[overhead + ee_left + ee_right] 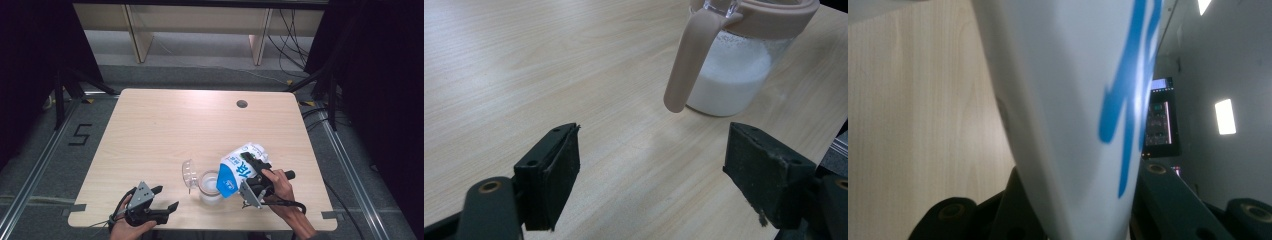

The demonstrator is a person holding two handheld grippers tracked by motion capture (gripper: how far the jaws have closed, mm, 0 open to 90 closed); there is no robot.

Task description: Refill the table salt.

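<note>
A pale wooden table [165,130]; round hole [242,104] near its far edge.

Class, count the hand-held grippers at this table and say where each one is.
2. The left hand-held gripper rests open at the table's near left edge; the right hand-held gripper holds the tilted white-and-blue bag over the jar.

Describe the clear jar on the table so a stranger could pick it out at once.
Start at the light wooden table and go to its near edge, right of centre. There the jar stands below the tilted white-and-blue bag held in the right tongs. It is see-through, part-filled with white powder, with a beige rim and its clear lid flipped open.
</note>
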